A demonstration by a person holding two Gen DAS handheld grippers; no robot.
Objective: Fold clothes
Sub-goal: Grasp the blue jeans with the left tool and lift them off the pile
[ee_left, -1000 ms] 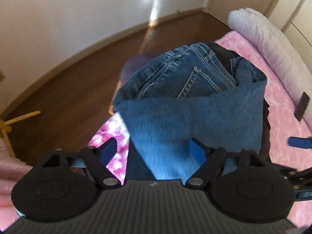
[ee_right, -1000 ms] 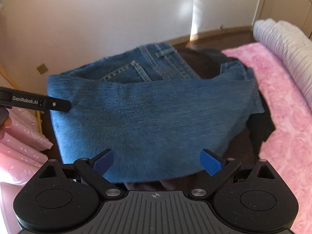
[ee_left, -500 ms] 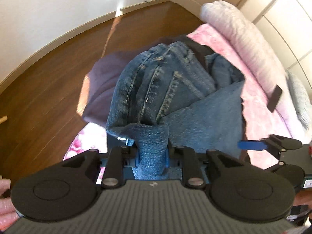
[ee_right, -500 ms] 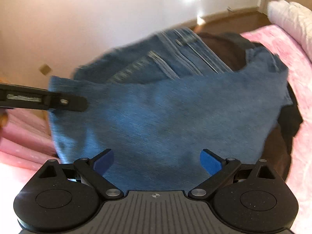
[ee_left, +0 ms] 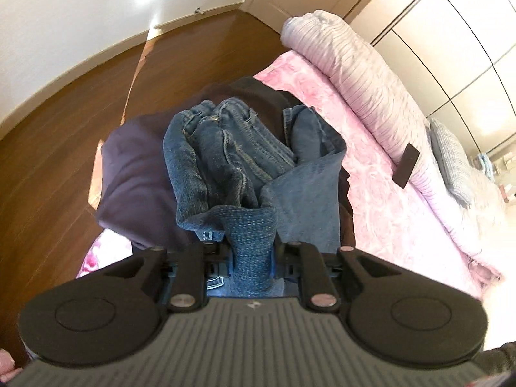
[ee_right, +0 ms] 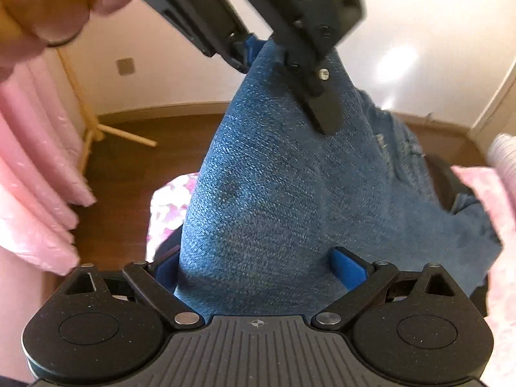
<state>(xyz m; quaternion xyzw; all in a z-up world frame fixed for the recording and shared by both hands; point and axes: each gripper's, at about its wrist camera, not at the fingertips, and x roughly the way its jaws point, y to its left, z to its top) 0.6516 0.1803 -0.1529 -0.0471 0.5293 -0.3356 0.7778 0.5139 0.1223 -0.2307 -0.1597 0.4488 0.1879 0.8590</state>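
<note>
My left gripper (ee_left: pixel 251 251) is clamped tight on a thick bunch of the jeans (ee_left: pixel 232 161), its fingers drawn in against the denim on both sides. It has that edge lifted, so the cloth rises in a peak while the rest hangs back toward the bed (ee_left: pixel 371 193). My right gripper (ee_right: pixel 254 271) stands wide open, with its blue pads (ee_right: pixel 346 266) either side of the hanging panel. The cloth lies between the fingers, but they are not pinching it.

The jeans sit at the bed's foot corner, on a dark garment (ee_left: pixel 135 174) that droops over the edge toward the floor. The waistband and pockets are bunched at the far end, and the near panel is doubled over them.

I judge that I am in the middle of a fold, carrying a gripped edge across. Next, my right gripper should take the panel so both corners travel level. Then the edge can be laid flat and square, with the heavy denim kept from sliding off the corner.

A folded duvet (ee_left: pixel 371 74) lies along the bed's far side.
</note>
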